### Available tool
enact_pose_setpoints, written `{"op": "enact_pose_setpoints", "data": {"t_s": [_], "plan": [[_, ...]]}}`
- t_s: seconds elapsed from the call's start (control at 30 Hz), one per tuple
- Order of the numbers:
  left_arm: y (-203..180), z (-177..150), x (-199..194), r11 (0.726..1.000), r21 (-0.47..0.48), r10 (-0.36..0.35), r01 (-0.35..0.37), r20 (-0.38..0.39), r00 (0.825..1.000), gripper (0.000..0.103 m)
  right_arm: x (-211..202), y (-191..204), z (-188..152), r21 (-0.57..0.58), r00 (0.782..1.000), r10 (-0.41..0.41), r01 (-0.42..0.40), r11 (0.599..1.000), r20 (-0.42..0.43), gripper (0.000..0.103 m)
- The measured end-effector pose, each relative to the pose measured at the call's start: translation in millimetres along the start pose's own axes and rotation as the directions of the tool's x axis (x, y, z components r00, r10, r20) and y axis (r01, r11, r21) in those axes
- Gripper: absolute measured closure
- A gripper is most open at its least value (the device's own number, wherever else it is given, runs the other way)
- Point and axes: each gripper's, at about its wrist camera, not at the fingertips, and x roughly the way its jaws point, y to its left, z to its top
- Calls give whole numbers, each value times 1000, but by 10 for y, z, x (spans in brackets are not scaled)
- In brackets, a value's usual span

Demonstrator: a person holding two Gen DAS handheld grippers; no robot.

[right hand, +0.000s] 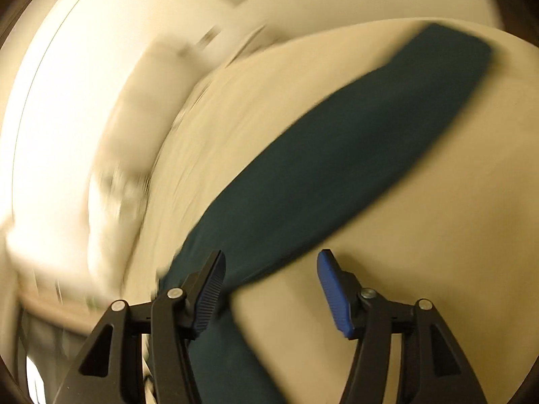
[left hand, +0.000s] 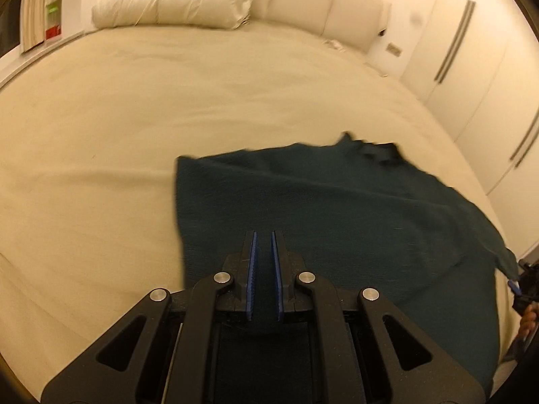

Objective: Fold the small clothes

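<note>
Nearly clenched, my left hand-held gripper [left hand: 264, 256] pinches the dark green garment [left hand: 337, 208] spread near the bed's [left hand: 134, 118] right edge, while my right hand-held gripper [right hand: 271, 289] gapes released, so I'd regrip squarely before folding.

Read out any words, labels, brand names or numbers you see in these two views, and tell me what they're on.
None can be read.
Red and green items on the shelf beside the bed: too small and blurred to tell whether they carry print.
Dark green garment: no visible label or print.
Right wrist view: motion-blurred, nothing legible.
</note>
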Motion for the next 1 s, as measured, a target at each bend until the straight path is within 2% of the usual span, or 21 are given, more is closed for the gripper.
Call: {"op": "enact_pose_setpoints", "data": {"t_s": [0.07,0.1,0.13,0.17,0.23,0.4,0.5,0.57,0.63,0.67,0.7,0.73,0.83,0.9,1.0], "plan": [[-112,-29,-56,999,9,-38,38,-2,999,81,-145,-361,205,118,999,-6,1,993,38,42],[-158,-49,-66,999,6,-50,50,-6,999,59,-175,-455,270,147,999,7,-15,989,51,44],[-250,-51,-15,998,-4,-67,67,-6,998,27,-188,-546,348,174,998,17,-28,984,63,44],[-306,-60,9,996,-18,-87,87,3,996,20,-178,-602,418,193,997,26,-39,980,66,44],[-373,-97,-6,993,-31,-112,112,4,994,19,-137,-675,517,229,996,50,-65,971,72,44],[-475,-169,96,982,-75,-176,172,-53,983,19,25,-742,757,271,989,88,-118,955,120,44],[-503,-206,136,977,-91,-200,193,-72,977,19,81,-812,918,301,982,109,-153,941,157,48],[-541,-232,146,974,-97,-213,205,-81,974,19,108,-834,1003,300,978,105,-156,941,180,54],[-547,-223,156,970,-109,-225,216,-86,971,19,132,-828,1044,288,980,84,-134,948,179,71],[-541,-222,145,968,-117,-233,222,-86,969,19,133,-792,1066,269,983,59,-104,958,172,76],[-544,-215,154,965,-125,-240,229,-86,967,19,111,-752,1073,248,984,42,-85,965,173,88],[-545,-209,161,963,-132,-248,235,-86,965,20,73,-665,1072,207,984,26,-63,976,178,92],[-510,-168,152,953,-155,-274,260,-82,958,20,5,-349,1057,91,981,-7,-11,996,196,92],[-468,-137,123,943,-180,-297,281,-69,952,20,-7,41,943,-31,980,-26,33,999,198,92],[-384,-65,82,925,-217,-329,312,-46,943,20,112,794,636,-260,985,-30,74,963,170,92]]}}
